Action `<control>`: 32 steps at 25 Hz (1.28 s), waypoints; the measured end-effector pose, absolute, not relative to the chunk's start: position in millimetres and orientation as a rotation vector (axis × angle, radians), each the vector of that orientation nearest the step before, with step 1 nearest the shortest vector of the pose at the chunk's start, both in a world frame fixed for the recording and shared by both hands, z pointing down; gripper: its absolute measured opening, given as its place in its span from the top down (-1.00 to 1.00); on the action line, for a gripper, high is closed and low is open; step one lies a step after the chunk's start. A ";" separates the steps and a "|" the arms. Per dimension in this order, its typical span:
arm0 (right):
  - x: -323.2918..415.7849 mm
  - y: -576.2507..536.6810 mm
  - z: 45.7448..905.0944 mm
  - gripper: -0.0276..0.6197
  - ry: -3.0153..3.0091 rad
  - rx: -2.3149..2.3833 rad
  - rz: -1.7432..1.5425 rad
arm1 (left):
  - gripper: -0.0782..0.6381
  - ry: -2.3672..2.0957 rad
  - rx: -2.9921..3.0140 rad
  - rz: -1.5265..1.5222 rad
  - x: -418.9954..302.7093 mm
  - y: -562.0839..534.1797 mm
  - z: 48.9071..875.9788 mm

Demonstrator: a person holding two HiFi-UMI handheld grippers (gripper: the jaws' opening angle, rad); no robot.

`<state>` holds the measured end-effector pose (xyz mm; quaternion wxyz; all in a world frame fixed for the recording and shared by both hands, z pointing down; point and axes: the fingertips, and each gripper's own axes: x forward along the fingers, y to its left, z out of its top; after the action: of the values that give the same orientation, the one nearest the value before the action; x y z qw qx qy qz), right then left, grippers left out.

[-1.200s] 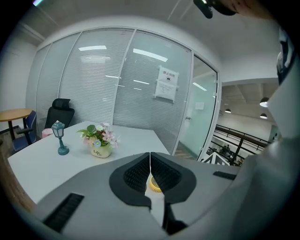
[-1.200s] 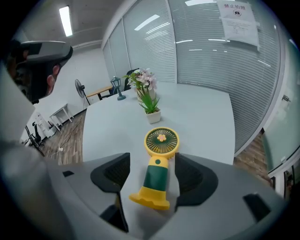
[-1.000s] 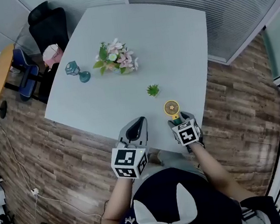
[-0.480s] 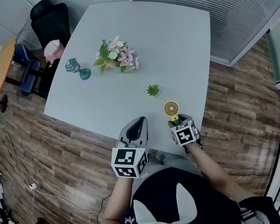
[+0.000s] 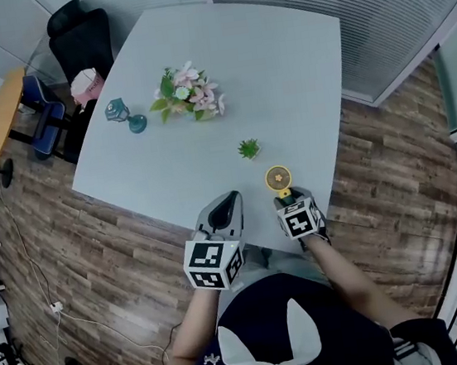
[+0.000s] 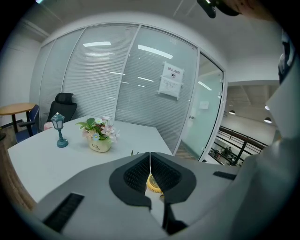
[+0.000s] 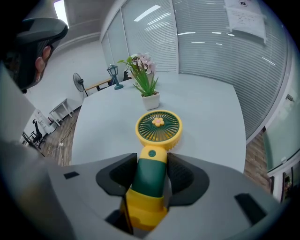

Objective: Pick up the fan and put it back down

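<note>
fan [image 7: 158,126]: flat on table [image 5: 281,70], lower centre of head view, handle facing the person for grabbing
right gripper [image 7: 152,164]: jaws just closing, pads meeting the green handle
left gripper [image 6: 150,157]: pinched together, empty, unneeded

The fan [image 7: 151,173], its handle between the right gripper's [image 7: 152,161] jaws that have just been closing, is smooth plastic with a soft sheen. That gripper's pads [image 7: 182,177] are dark, ribbed and rubbery-looking. Its shell is matt grey plastic, and so is the left gripper's [image 6: 150,161]. Under both tools' tips the table [image 5: 281,70] top is pale, smooth and matt. To either side of the grippers the floor [image 5: 77,239] shows wood-grain planks with a dull finish. Ahead of the left gripper a small pot [image 6: 100,146] looks glazed, faintly glossy.
</note>
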<state>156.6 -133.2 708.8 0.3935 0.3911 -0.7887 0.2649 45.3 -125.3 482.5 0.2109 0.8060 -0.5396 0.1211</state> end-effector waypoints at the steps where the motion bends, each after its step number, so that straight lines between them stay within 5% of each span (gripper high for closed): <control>1: 157.1 -133.2 708.7 0.28 -1.999 0.990 0.674 | 0.72 -1.500 2.237 0.335 44.7 -125.1 483.3; 32: 149.9 -147.8 666.0 0.32 -1.994 1.037 0.707 | 0.72 -1.365 2.282 0.366 13.0 -158.4 478.2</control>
<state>149.9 -147.8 666.0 0.3825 0.4067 -0.7819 0.2772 13.0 -158.4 478.2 0.2268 0.8279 -0.4954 0.1327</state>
